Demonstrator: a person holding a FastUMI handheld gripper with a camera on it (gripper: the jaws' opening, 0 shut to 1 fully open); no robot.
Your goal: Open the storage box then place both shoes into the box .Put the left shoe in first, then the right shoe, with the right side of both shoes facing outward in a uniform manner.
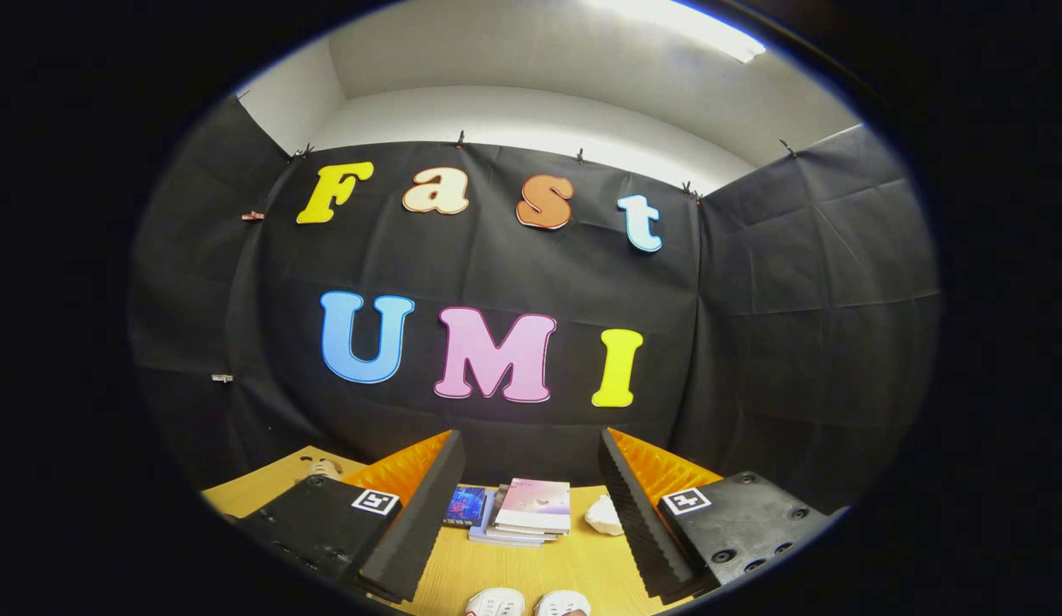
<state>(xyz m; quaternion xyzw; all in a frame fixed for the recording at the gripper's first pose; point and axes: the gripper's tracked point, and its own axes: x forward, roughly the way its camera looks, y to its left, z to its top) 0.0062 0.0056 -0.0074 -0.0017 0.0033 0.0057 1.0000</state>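
Gripper (531,522), nearest item: we log its fingers spread wide and holding nothing, one at seven o'clock and one at five, above the wooden table (531,565). Next by size: a stack of books (531,512) at twelve o'clock beyond the fingers, the pair of white shoes (527,603) at six o'clock between them, side by side and untouched, and a small crumpled white object (604,516) just beside the books. We list no storage box, so we judge the task barely begun: opening and both placements remain.
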